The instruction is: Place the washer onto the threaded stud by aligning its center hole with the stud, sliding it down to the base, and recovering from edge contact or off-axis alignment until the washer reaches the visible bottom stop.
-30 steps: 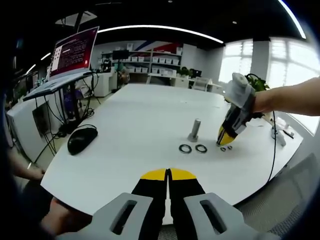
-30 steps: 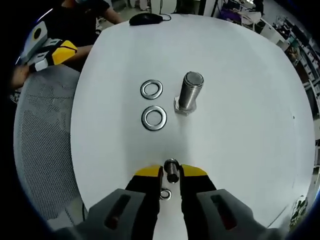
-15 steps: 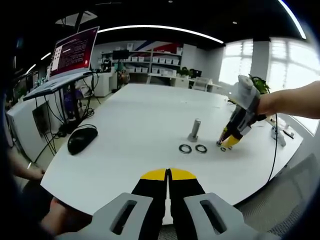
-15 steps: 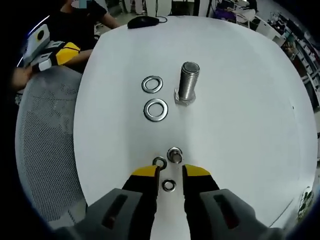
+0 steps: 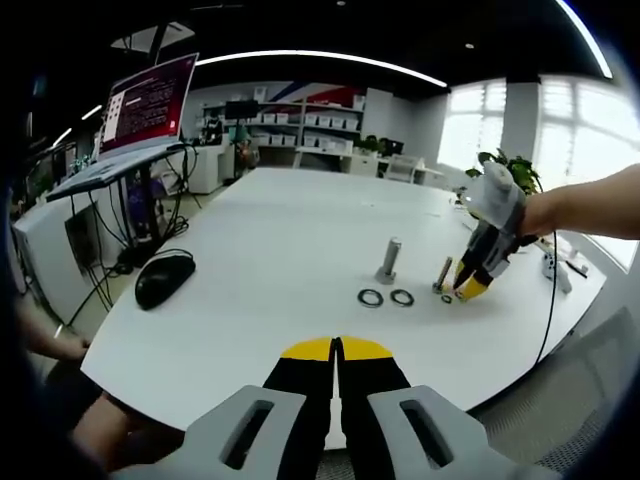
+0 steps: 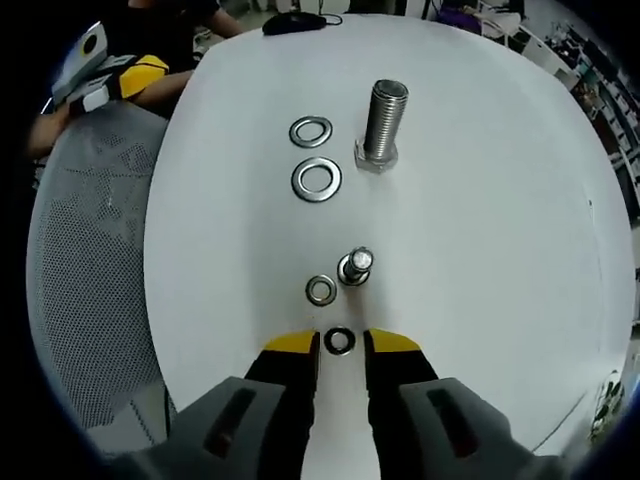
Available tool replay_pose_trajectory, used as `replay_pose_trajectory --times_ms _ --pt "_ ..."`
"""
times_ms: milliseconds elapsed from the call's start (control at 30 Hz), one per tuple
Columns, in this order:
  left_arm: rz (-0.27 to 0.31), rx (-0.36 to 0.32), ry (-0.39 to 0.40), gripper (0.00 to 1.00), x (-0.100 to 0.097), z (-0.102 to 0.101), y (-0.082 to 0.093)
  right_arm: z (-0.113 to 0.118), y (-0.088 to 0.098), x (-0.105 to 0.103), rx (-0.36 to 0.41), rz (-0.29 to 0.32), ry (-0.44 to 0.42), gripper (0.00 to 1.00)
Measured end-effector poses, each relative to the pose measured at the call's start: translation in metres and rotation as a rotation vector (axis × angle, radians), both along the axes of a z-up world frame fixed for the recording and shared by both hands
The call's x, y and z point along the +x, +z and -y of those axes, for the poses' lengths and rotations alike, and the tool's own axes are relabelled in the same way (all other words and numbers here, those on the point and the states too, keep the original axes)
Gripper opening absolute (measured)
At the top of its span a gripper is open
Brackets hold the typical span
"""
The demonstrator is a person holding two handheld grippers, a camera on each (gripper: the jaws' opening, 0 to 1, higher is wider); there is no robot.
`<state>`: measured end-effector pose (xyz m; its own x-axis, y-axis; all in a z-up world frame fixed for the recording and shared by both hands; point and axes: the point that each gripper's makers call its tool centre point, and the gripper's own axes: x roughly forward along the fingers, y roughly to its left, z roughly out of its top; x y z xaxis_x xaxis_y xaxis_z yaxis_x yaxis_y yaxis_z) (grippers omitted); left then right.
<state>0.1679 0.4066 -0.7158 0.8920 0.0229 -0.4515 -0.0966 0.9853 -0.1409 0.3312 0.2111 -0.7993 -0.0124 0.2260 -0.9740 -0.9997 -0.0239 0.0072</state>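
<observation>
Two small washers sit by the small stud (image 6: 355, 267) standing upright on the white surface (image 6: 500, 200): a silver washer (image 6: 320, 290) beside its base, a dark washer (image 6: 340, 341) right between the right tongs (image 6: 340, 345), jaws parted, gripping nothing. Farther off, two large washers (image 6: 316, 179) lie by the large stud (image 6: 382, 122). Left tongs (image 5: 337, 348) hang back, pressed together, empty. Picking looks next: close on a washer, lift, centre it over a stud.

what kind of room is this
Most likely an open-plan office or lab. In the left gripper view a large white table carries a computer mouse, a laptop stands on a raised stand beside it, and shelving with storage bins lines the far wall.
</observation>
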Motion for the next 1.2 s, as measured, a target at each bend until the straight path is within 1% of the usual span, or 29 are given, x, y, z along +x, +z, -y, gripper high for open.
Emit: replay_pose_trajectory --times_ms 33,167,200,300,533,700,800,1000,1067,1200 --pt "0.0 0.0 0.0 0.0 0.0 0.0 0.0001 0.0003 -0.0007 0.0008 -0.005 0.016 0.017 0.2" --pt "0.002 -0.001 0.0 0.0 0.0001 -0.0001 0.0004 0.003 -0.0018 -0.0003 -0.024 0.015 0.047 0.2" --pt "0.003 -0.002 0.0 0.0 0.0001 -0.0001 0.0005 0.0053 -0.0018 -0.0013 -0.035 0.013 0.073 0.2" --pt "0.005 -0.002 0.0 0.0 0.0 0.0002 0.0008 0.0052 -0.0006 -0.0019 -0.031 0.01 0.068 0.21" --pt "0.006 -0.002 0.0 0.0 0.0002 0.0002 0.0009 0.0046 -0.0018 -0.0009 -0.053 0.015 0.069 0.2" --pt "0.0 0.0 -0.001 0.0 -0.0002 0.0004 0.0003 0.0047 -0.0017 -0.002 -0.081 0.029 0.091 0.2" --pt "0.0 0.0 -0.002 0.0 -0.0001 0.0006 0.0002 0.0048 -0.0017 -0.0008 -0.07 0.028 0.075 0.18" --pt "0.004 0.001 -0.003 0.0 0.0 0.0006 0.0008 0.0032 -0.0022 -0.0024 -0.054 0.047 0.071 0.15" --pt "0.004 0.001 -0.003 0.0 0.0001 0.0006 0.0008 0.0037 -0.0025 -0.0025 -0.062 0.057 0.082 0.15" --pt "0.004 0.001 -0.003 0.0 0.0001 0.0006 0.0006 0.0042 -0.0016 -0.002 -0.063 0.06 0.071 0.15"
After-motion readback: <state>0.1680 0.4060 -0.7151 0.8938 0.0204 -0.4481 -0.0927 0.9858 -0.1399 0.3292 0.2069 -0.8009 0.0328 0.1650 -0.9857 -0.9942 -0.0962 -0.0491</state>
